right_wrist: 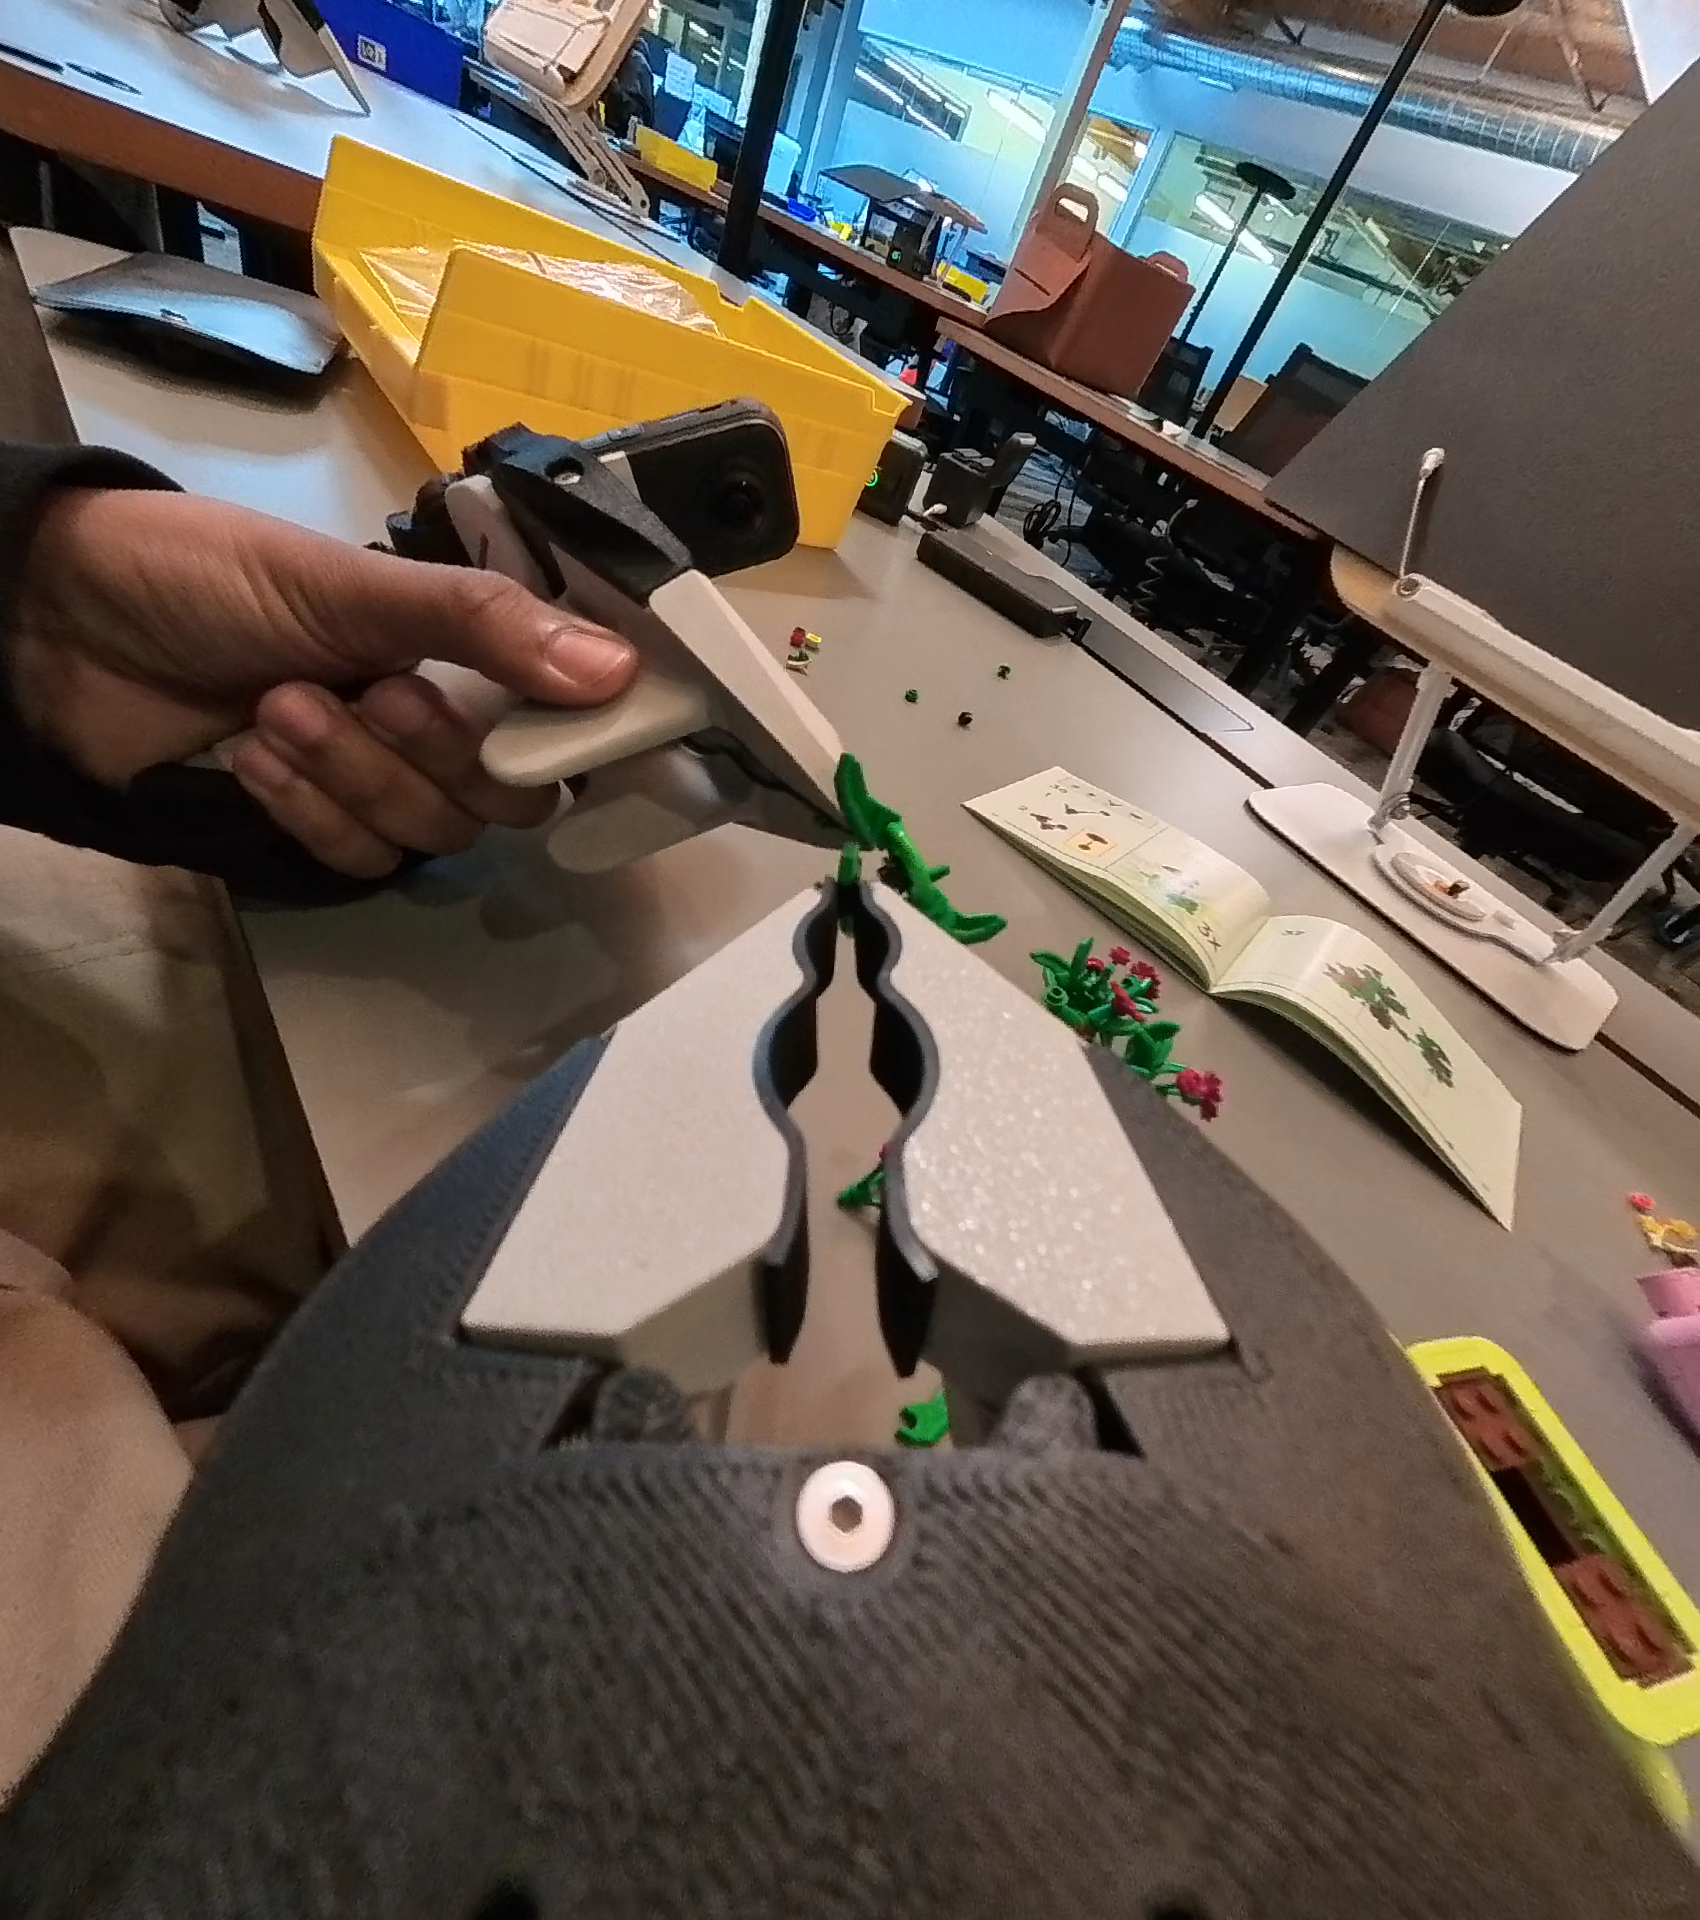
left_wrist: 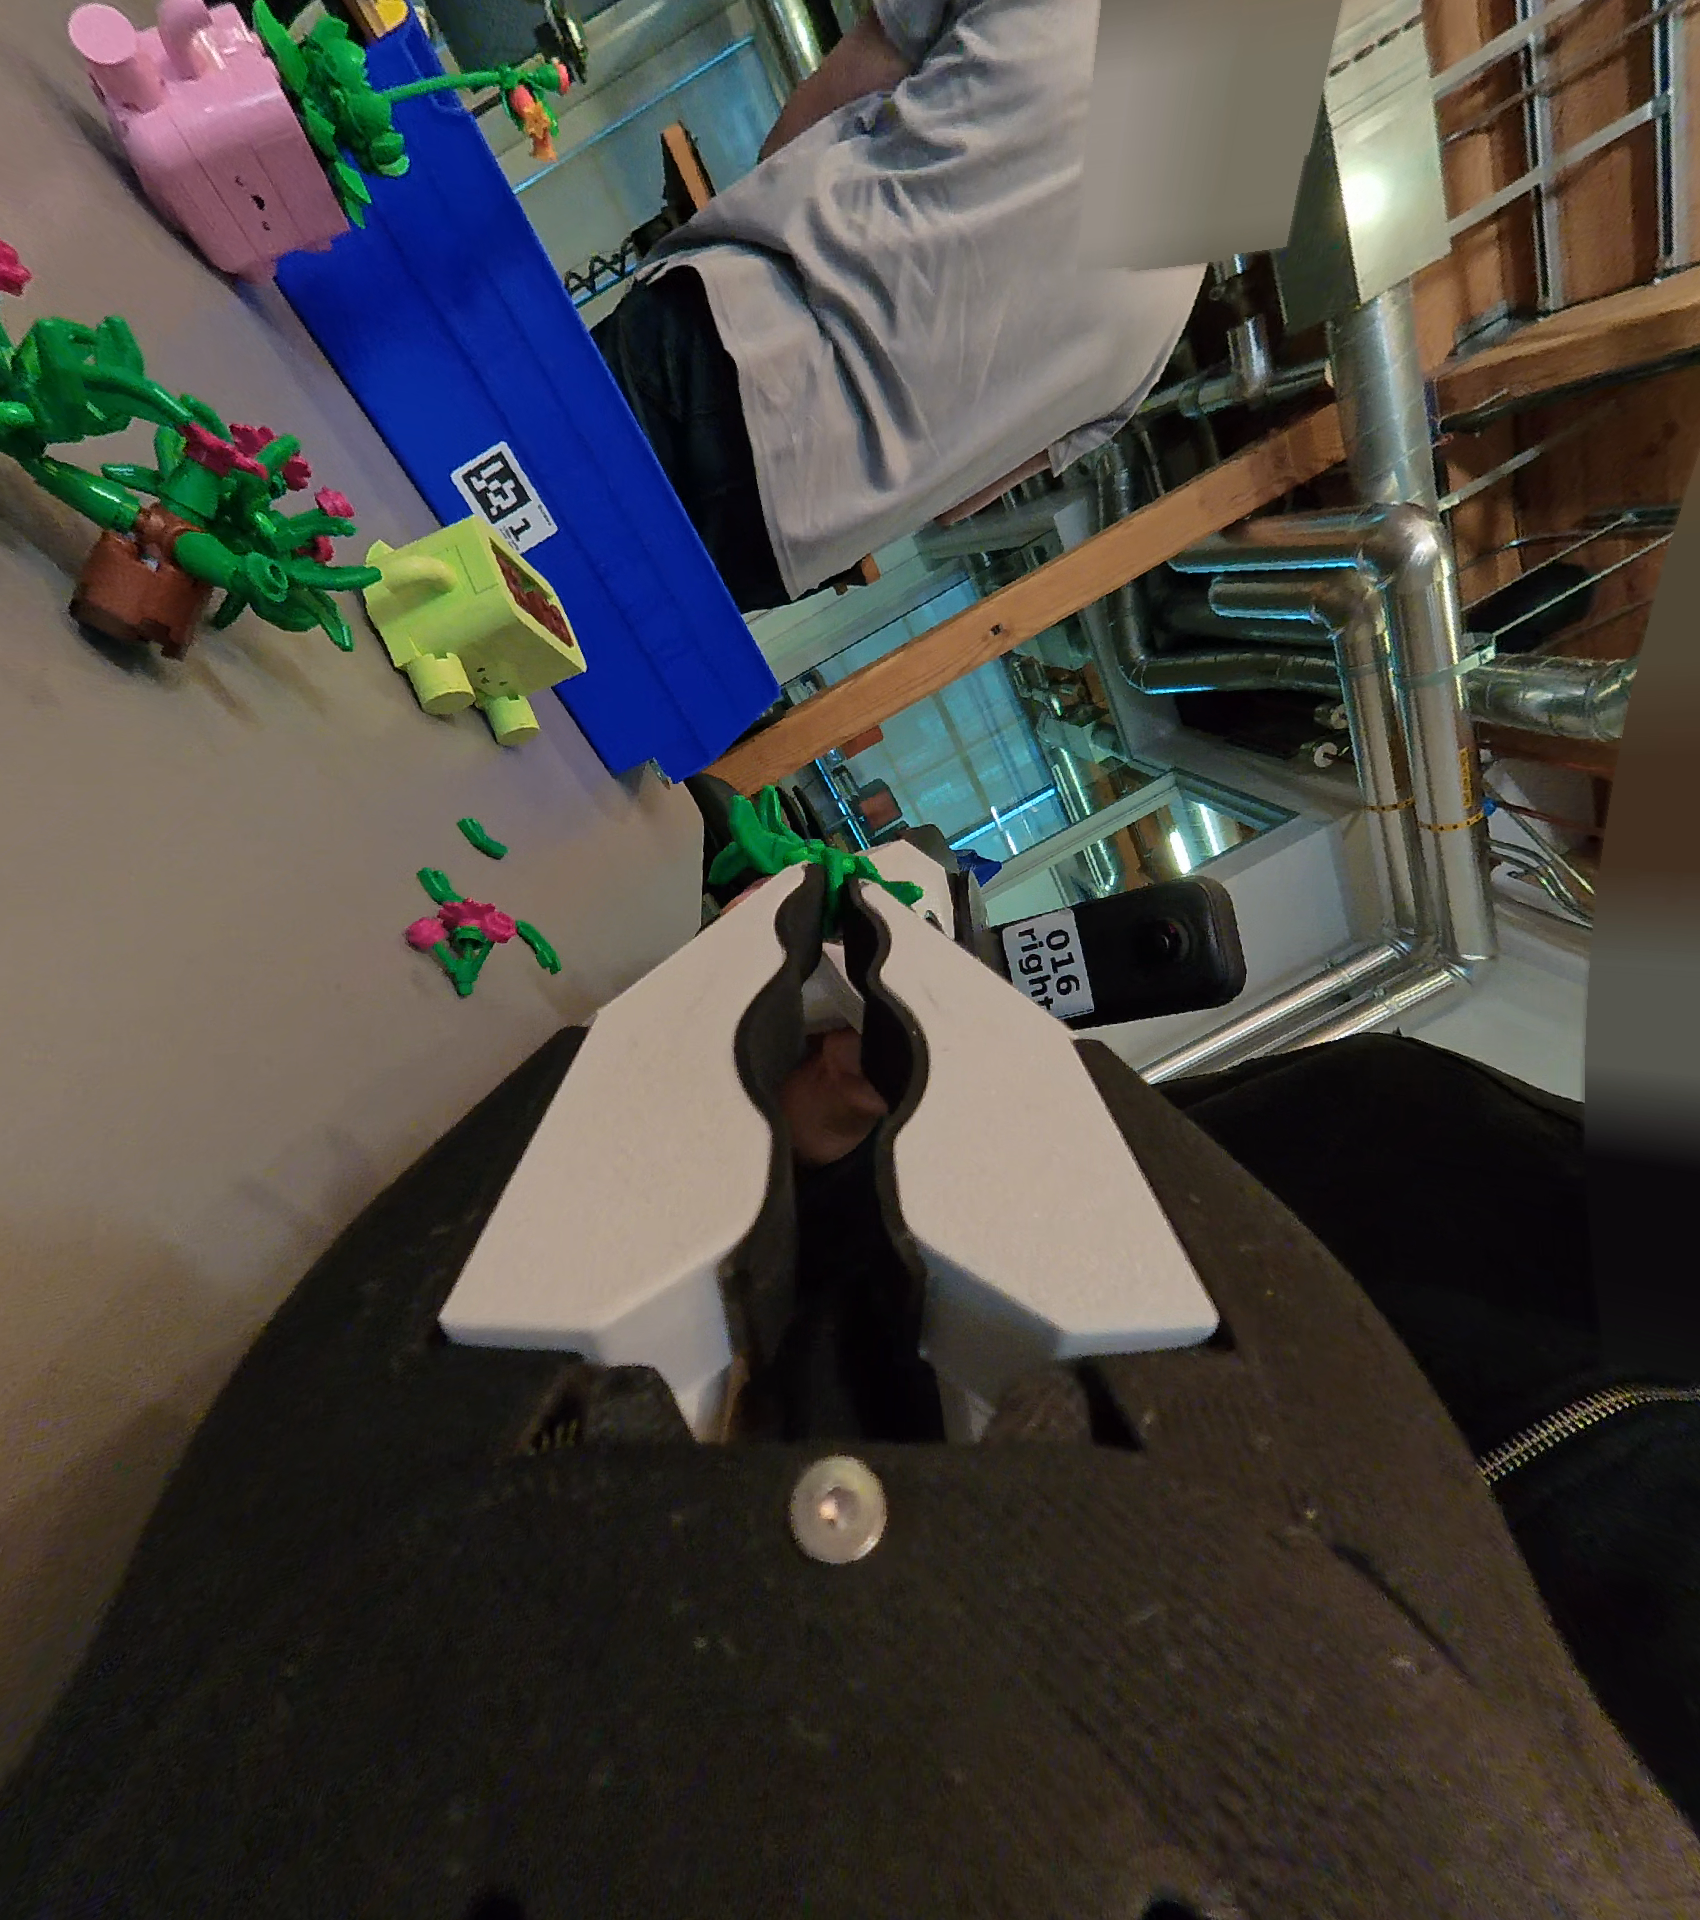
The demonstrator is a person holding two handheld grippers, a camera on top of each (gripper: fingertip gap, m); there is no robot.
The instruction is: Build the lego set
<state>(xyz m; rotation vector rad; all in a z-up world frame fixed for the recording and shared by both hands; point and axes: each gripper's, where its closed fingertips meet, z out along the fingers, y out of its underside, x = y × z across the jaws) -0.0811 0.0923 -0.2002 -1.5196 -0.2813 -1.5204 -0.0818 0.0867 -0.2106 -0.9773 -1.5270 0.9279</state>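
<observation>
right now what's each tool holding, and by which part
Both tools pinch green lego stems. The left tool grips a leafy stem near its middle. The right tool holds a small green piece by its lower end.

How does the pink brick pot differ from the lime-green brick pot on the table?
The pink brick pot already carries green leafy stems, while the lime-green brick pot shows only bare brown studs in its opening. The pink pot is nearer the far end of the blue plastic bin; the lime-green one is nearer its close end. Both are boxy, have round feet, and rest on the grey table.
</observation>
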